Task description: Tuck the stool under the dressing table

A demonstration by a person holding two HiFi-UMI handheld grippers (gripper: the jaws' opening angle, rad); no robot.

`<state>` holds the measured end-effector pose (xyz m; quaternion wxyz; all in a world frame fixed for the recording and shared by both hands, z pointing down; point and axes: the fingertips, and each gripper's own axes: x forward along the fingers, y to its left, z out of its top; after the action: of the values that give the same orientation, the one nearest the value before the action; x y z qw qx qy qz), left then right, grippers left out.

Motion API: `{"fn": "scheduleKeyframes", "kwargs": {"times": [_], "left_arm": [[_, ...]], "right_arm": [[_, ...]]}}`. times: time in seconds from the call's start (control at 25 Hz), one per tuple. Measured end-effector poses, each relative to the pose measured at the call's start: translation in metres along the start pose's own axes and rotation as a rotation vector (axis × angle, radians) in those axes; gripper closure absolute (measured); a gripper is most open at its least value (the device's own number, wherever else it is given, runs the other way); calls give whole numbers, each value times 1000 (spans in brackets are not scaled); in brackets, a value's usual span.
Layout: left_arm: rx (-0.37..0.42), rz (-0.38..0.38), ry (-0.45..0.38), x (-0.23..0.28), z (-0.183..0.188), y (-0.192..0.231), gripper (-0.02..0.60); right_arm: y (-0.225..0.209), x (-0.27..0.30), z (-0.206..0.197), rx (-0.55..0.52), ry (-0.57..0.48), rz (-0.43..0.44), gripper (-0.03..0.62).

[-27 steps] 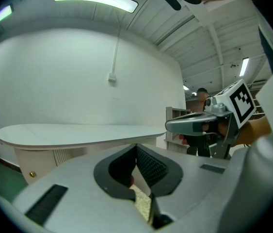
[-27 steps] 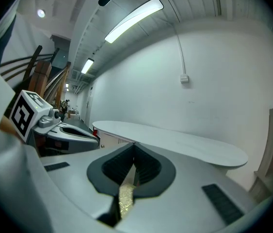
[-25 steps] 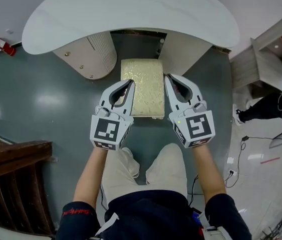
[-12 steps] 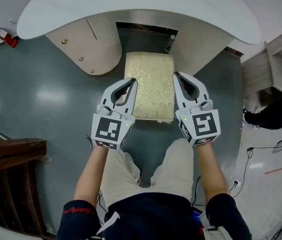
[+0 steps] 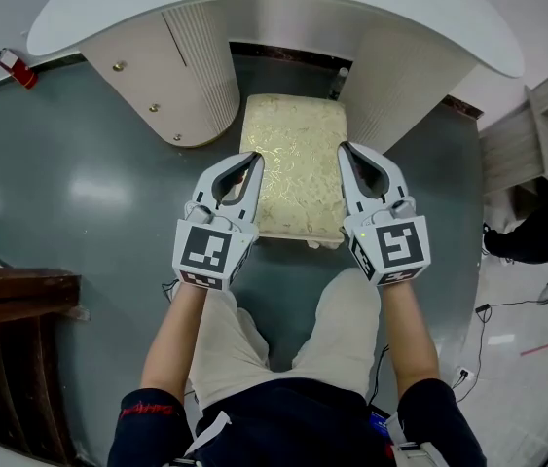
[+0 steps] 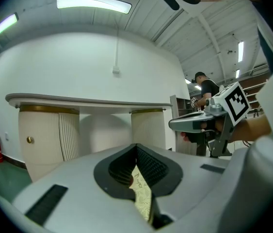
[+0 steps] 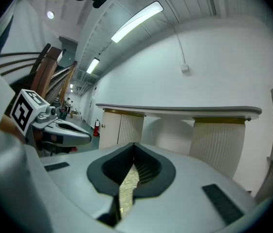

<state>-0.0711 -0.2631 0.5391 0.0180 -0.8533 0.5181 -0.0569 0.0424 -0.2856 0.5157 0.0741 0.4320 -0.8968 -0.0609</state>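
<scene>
The stool [image 5: 293,168] has a cream patterned cushion and stands on the grey floor, its far end in the opening between the two ribbed pedestals of the white dressing table [image 5: 254,8]. My left gripper [image 5: 252,160] is shut and empty at the cushion's left edge. My right gripper [image 5: 344,151] is shut and empty at its right edge. Whether either touches the stool I cannot tell. In the left gripper view the shut gripper [image 6: 136,146] faces the table [image 6: 88,101], with a strip of cushion [image 6: 143,198] showing low down. The right gripper view [image 7: 134,144] shows the same cushion [image 7: 126,188].
A red fire extinguisher [image 5: 16,66] stands at the far left by the wall. Dark wooden furniture [image 5: 11,309] sits at the left. A shelf unit [image 5: 546,115] and a person [image 5: 536,232] are at the right. My legs [image 5: 254,329] are behind the stool.
Both grippers have come down beside the stool and stayed shut. The stool and table now look larger and closer in the head view.
</scene>
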Motion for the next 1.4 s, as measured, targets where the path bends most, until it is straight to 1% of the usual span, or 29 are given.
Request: {"fn": "scheduleKeyframes", "kwargs": {"times": [0.16,0.28,0.36,0.48,0.68,0.92,1.04,1.08,1.12,1.16,1.2,1.28,1.4], "left_arm": [[17,5,-10,-1,-15,-1,565],[23,-2,9,-2,-31,-4,565],[41,-25,31,-1,-42,-9,565],[93,-71,64,-1,-57,-20,565],[138,-130,92,-5,-69,-35,565],[272,-184,174,-11,-92,-55,557],[325,-218,218,-11,-107,-69,500],[346,-235,235,-11,-112,-74,488],[376,-249,253,-12,-116,-78,467],[413,-256,271,-13,-121,-81,456],[451,-259,287,-14,-126,-84,456],[506,-265,314,-16,-133,-87,456],[532,-283,346,-17,-145,-94,456]], "right_arm": [[6,1,-17,-12,-7,8,579],[12,1,-34,-21,8,24,579],[16,0,-45,-27,23,51,579],[26,-3,-57,-67,48,113,579],[35,-12,-72,-90,83,191,579],[53,-22,-93,-140,144,278,574],[63,-25,-104,-206,183,312,574],[68,-25,-109,-234,200,325,567],[72,-27,-115,-266,223,339,545],[77,-28,-121,-303,252,352,497],[80,-31,-128,-339,283,364,476],[85,-35,-139,-392,328,386,476],[91,-39,-150,-418,365,407,476]]}}
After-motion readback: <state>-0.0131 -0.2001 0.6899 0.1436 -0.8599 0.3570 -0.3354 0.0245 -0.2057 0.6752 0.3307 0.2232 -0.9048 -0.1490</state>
